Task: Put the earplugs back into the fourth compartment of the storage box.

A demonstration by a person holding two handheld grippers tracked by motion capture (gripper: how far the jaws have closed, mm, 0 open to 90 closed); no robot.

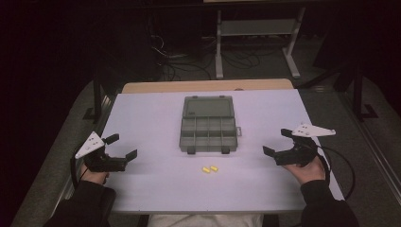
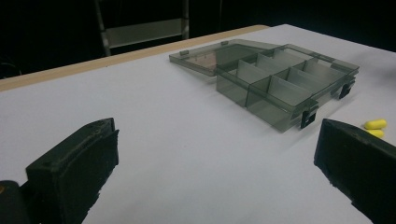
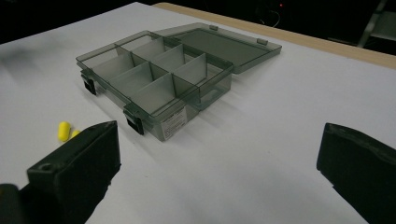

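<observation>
Dark room, pale bench [image 1: 142,189], both tools wide open and empty, so I'd bring the right tool [image 1: 278,143] down over the two yellow earplugs [image 1: 210,169] lying just in front of the open compartment box [image 1: 208,126], pinching one gently before lifting.

Bare table between left gripper [image 1: 124,145] and earplugs [image 1: 210,169]; same from right gripper [image 1: 278,141]. Open organizer box [image 1: 208,130] (lid flat) beyond them.

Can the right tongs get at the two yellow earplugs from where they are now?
Probably yes: the right tongs stand open, and bare table lies between them and the yellow earplugs; the organizer box sits farther back.
</observation>
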